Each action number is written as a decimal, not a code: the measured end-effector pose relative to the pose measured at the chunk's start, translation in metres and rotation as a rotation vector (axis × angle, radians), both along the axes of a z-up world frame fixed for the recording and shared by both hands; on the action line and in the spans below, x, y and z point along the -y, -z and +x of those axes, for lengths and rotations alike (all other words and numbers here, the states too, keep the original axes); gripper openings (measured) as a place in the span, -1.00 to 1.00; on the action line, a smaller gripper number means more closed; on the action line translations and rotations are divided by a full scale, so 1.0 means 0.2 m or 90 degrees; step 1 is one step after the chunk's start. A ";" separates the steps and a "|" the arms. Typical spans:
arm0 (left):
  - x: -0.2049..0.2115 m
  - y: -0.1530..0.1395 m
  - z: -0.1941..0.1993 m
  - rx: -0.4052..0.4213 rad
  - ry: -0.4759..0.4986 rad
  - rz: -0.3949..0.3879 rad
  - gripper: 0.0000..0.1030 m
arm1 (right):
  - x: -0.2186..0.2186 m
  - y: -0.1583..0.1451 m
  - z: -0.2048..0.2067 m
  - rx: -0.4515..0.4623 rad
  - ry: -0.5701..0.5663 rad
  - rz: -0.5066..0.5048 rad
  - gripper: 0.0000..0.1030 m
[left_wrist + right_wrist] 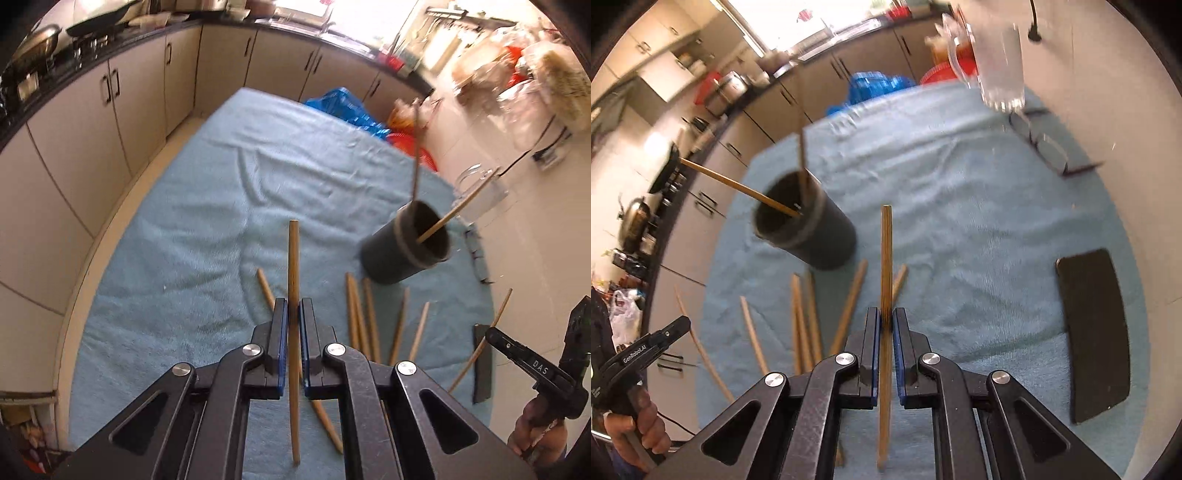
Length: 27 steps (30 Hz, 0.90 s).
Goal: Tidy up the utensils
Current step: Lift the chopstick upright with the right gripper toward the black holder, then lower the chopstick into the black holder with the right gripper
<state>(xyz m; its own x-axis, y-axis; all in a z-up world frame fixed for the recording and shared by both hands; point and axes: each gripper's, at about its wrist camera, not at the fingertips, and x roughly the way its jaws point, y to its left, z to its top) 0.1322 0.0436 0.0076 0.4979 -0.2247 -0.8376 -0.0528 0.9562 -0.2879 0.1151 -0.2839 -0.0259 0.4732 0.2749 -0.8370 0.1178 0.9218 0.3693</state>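
Observation:
My left gripper (293, 308) is shut on a wooden chopstick (293, 258) that sticks up between its blue pads, lifted off the blue towel (207, 206). The right gripper (885, 317) is likewise shut on another chopstick (886, 251), held above the towel (960, 192). A dark cylindrical holder (404, 245) (809, 229) stands on the towel with two chopsticks leaning in it. Several loose chopsticks (364, 314) (805, 317) lie on the towel in front of the holder. In the left wrist view the right gripper (491, 334) shows at the right edge with its chopstick.
A black phone (1095, 332) lies on the towel at the right. A clear glass mug (480, 192) (997, 62) stands at the towel's far edge beside folded glasses (1047, 147). Kitchen cabinets (110, 122) run along the left, with blue and red bags (347, 105) behind the towel.

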 end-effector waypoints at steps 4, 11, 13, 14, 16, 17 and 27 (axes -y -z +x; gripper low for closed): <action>0.02 -0.07 -0.03 0.026 0.010 0.001 -0.89 | -0.01 -0.10 -0.07 0.043 0.005 -0.004 -0.86; 0.01 -0.14 -0.09 0.048 0.020 -0.005 -0.89 | -0.02 -0.17 -0.16 0.062 0.018 0.001 -0.86; -0.01 -0.15 -0.10 0.052 0.020 -0.007 -0.89 | -0.02 -0.19 -0.19 0.070 0.024 -0.001 -0.86; -0.02 -0.16 -0.11 0.054 0.019 -0.009 -0.89 | -0.01 -0.20 -0.19 0.073 0.026 -0.001 -0.86; -0.03 -0.18 -0.12 0.060 0.021 -0.011 -0.89 | -0.02 -0.22 -0.20 0.079 0.030 0.000 -0.86; -0.03 -0.19 -0.12 0.062 0.021 -0.011 -0.89 | -0.02 -0.23 -0.21 0.082 0.032 -0.001 -0.86; -0.05 -0.26 -0.14 0.082 0.023 -0.018 -0.89 | -0.01 -0.30 -0.24 0.109 0.051 -0.006 -0.86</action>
